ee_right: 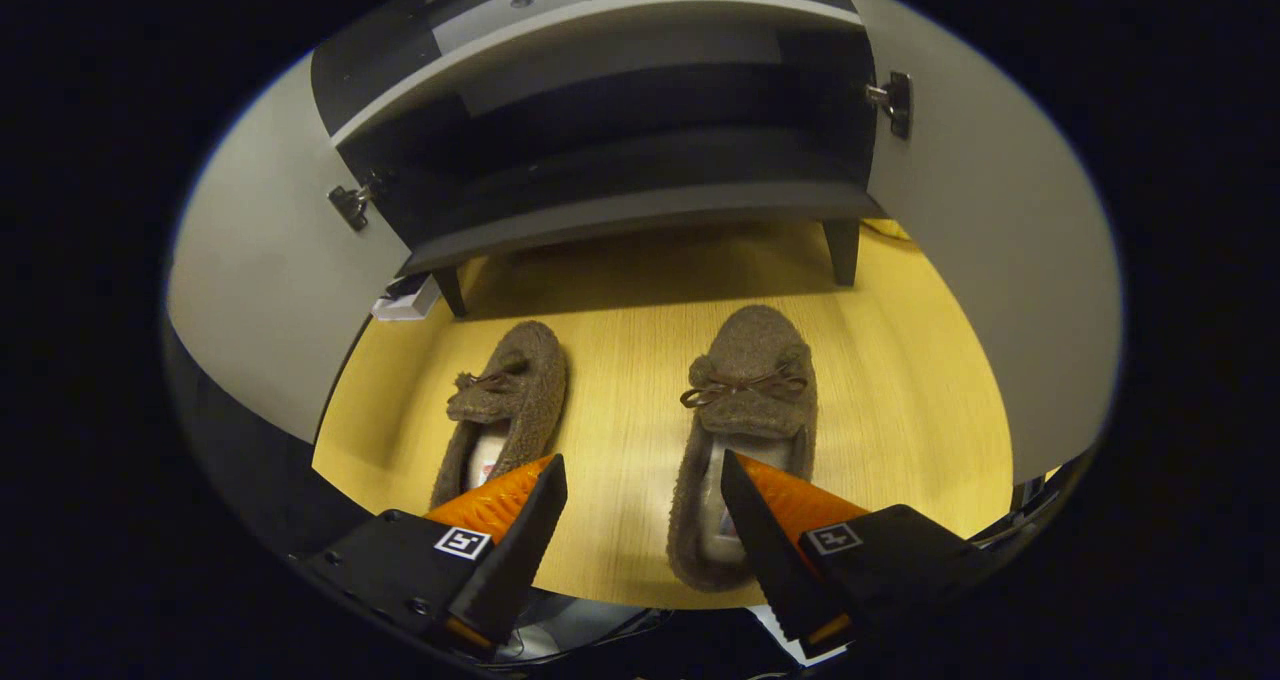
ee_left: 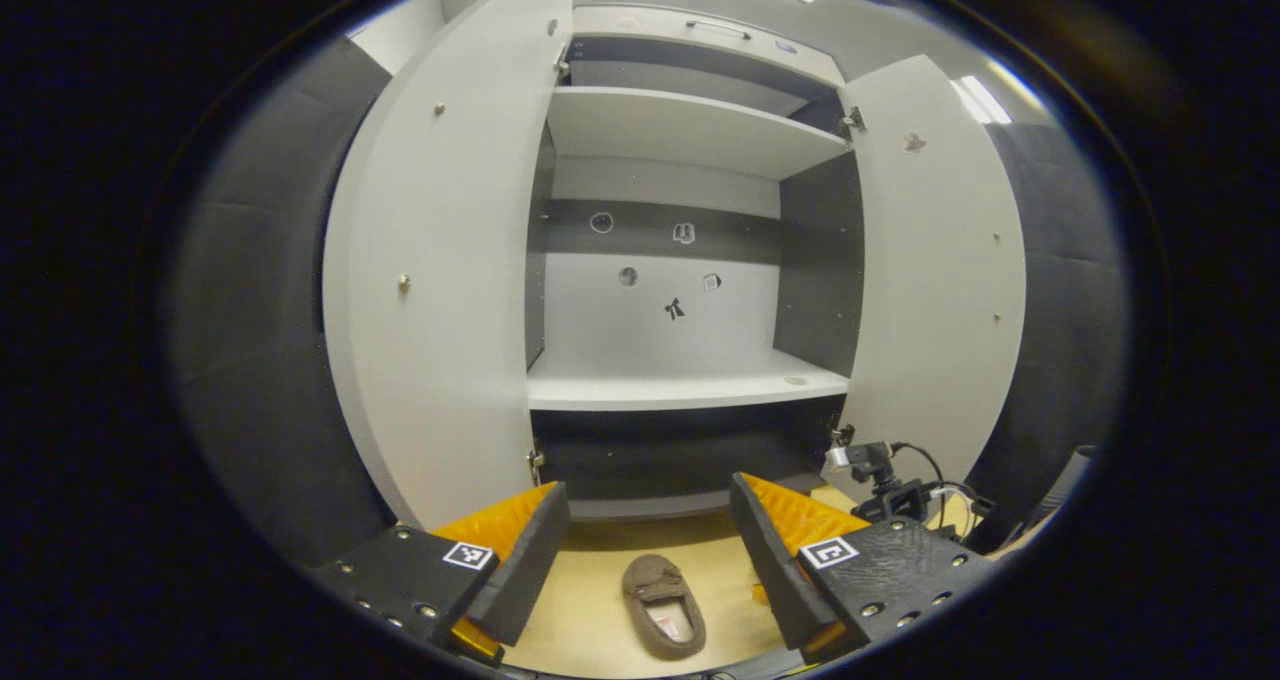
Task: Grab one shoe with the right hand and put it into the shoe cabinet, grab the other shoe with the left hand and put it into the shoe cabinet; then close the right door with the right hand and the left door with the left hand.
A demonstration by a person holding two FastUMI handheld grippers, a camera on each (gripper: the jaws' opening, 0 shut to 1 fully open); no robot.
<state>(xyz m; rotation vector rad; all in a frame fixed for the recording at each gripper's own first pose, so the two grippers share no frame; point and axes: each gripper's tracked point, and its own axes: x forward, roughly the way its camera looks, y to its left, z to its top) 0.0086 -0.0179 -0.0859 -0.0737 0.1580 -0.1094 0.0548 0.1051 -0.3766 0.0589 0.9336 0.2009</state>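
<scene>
Two brown fuzzy slippers lie on the yellow wood floor before the open shoe cabinet. In the right gripper view the right slipper (ee_right: 745,430) points its toe at the cabinet, its heel beside the right finger of my right gripper (ee_right: 640,520), which is open just above the floor. The left slipper (ee_right: 505,405) lies partly behind that gripper's left finger. In the left gripper view my left gripper (ee_left: 648,550) hangs open higher up, one slipper (ee_left: 663,605) on the floor below between its fingers. The cabinet's middle shelf (ee_left: 690,385) is bare.
Both cabinet doors stand wide open, the left door (ee_left: 440,290) and right door (ee_left: 935,270) flanking the shelves. The other gripper with its camera and cables (ee_left: 890,485) shows low at the right. The cabinet's dark bottom compartment (ee_right: 620,170) stands on short legs (ee_right: 842,250).
</scene>
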